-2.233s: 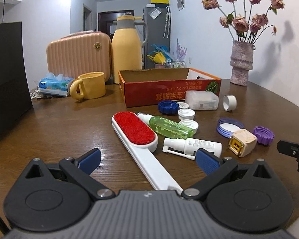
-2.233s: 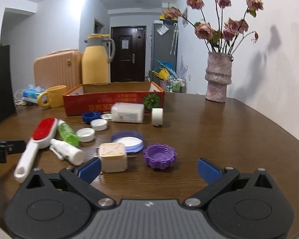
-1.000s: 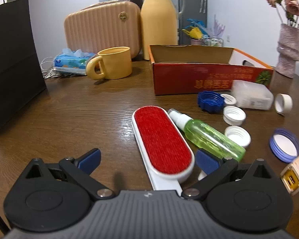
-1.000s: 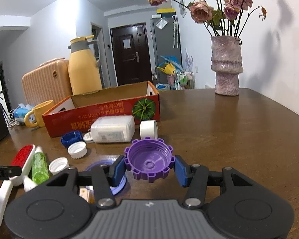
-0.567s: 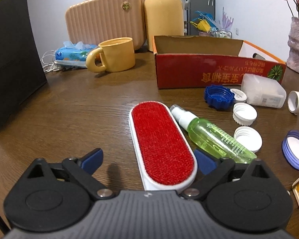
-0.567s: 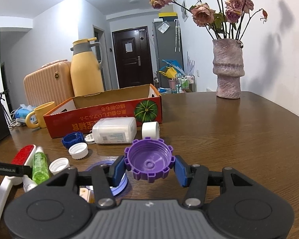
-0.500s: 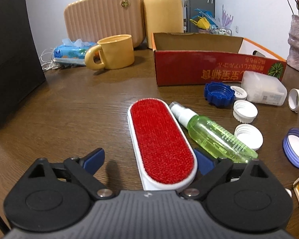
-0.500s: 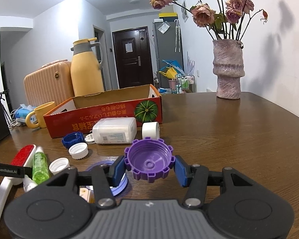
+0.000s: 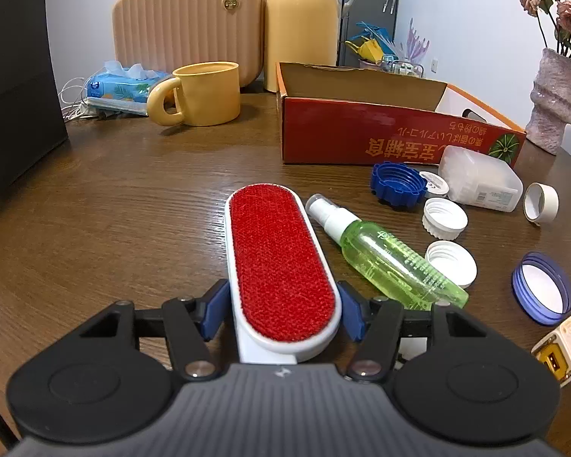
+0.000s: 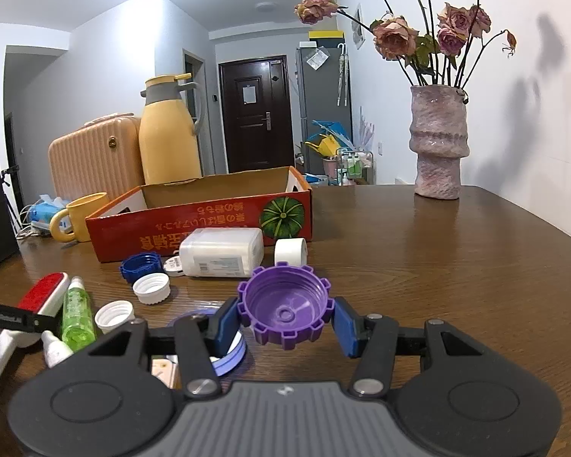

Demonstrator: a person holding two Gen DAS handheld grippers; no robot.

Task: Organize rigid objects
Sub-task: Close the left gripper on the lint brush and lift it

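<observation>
A lint brush (image 9: pixel 278 266) with a red pad and white body lies on the wooden table. My left gripper (image 9: pixel 283 312) is closing its jaws around it, and the blue pads touch both white sides near the handle end. The brush (image 10: pixel 45 291) also shows at the left in the right wrist view. My right gripper (image 10: pixel 285 321) is shut on a purple toothed cap (image 10: pixel 285 312), hollow side up, held above the table. An open red cardboard box (image 9: pixel 361 133) stands behind the loose items.
Beside the brush lie a green spray bottle (image 9: pixel 384 262), a blue cap (image 9: pixel 397 184), white caps (image 9: pixel 443 217), a white container (image 9: pixel 479 182), a blue-rimmed lid (image 9: pixel 542 291) and a cream cube (image 9: pixel 563 346). A yellow mug (image 9: pixel 205 93), jug, case and vase (image 10: pixel 437 144) stand further back.
My left gripper's jaws have swung in from wide open until the pads meet the lint brush's sides. The right gripper still holds the purple cap in the same place.
</observation>
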